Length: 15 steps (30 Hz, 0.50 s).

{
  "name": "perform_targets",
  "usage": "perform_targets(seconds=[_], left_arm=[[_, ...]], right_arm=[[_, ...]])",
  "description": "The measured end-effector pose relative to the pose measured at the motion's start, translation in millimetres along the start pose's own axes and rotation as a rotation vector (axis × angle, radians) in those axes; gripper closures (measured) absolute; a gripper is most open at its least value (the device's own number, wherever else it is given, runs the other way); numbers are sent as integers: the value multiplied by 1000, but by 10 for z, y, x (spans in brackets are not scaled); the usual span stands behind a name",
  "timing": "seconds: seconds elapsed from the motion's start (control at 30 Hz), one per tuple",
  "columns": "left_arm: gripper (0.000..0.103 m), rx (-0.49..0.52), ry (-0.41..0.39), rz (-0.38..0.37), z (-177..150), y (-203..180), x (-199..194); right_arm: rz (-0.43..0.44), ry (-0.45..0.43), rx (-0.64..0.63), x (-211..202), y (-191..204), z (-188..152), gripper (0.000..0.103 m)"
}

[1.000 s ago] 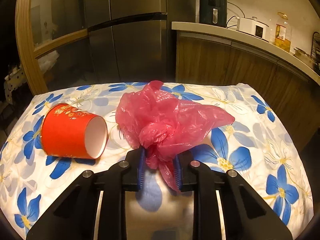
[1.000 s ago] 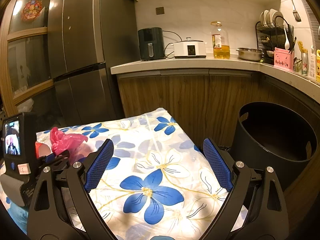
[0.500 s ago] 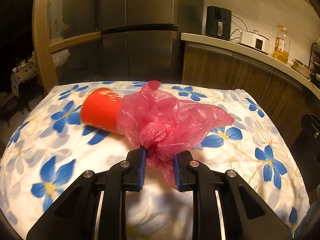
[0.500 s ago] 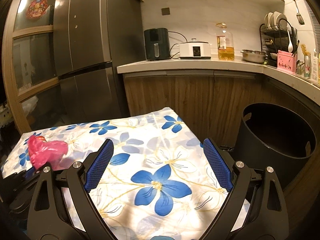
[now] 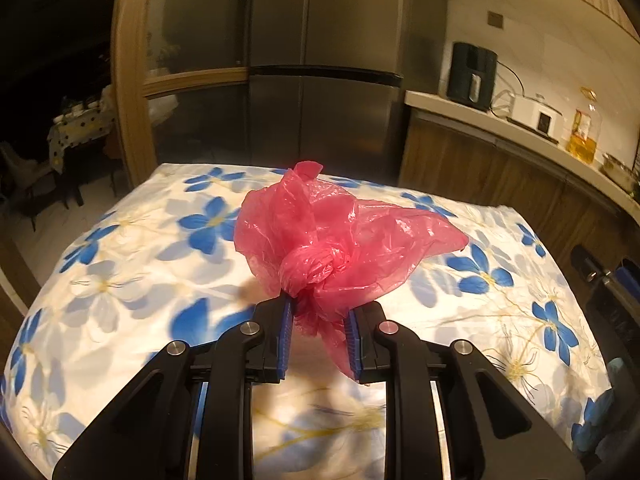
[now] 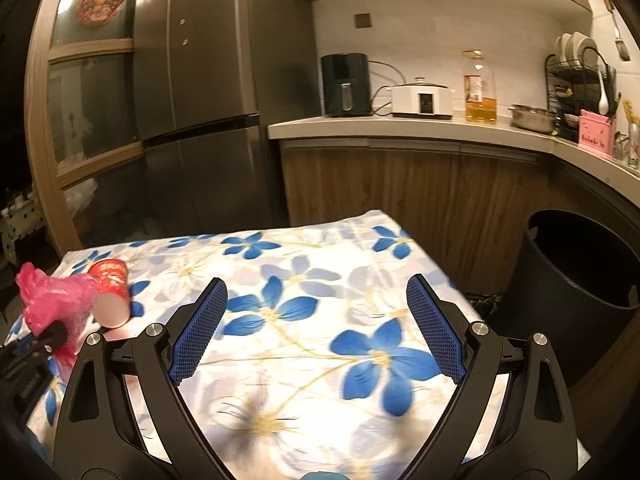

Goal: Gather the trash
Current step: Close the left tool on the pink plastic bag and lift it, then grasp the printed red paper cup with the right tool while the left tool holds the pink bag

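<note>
Tablecloth (image 5: 120,272) with blue flowers covers the whole counter, and the black bin (image 6: 580,280) stands on the floor off its edge, at about 3 o'clock in the right wrist view. What changed: a second ago the red paper cup (image 6: 110,294) lay right beside the bag in the left view, now it's gone from that view and the bag is lifted and swung across. So I'd say the bag is picked up and on its way to the bin, cup left for a later trip. It lies on its side at 9 o'clock in the right view.

The left hand-held gripper (image 5: 318,332) is clenched on the pink plastic bag (image 5: 332,240), pads pinching just below the knot. The bag is thin, see-through, crinkly, with loose flaps flaring up and out toward 2 o'clock. Right hand-held gripper (image 6: 316,328) is spread wide with nothing in it.
</note>
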<state>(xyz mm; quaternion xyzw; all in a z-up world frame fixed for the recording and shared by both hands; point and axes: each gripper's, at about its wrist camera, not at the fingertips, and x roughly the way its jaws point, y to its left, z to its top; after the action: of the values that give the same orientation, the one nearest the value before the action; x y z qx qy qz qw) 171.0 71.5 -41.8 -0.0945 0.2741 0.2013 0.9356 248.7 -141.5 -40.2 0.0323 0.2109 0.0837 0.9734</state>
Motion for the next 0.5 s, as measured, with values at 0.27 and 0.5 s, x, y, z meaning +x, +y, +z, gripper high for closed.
perform_targets(seconds=[0.27,0.5], left_arm=[[80,-70,-47,86,111,553,-106],[80,-118,-37,134,119,912,-59]], right_arm=[[132,33,-43,122,581,-31,13],[297,80,-98,302,1204,-38,10]])
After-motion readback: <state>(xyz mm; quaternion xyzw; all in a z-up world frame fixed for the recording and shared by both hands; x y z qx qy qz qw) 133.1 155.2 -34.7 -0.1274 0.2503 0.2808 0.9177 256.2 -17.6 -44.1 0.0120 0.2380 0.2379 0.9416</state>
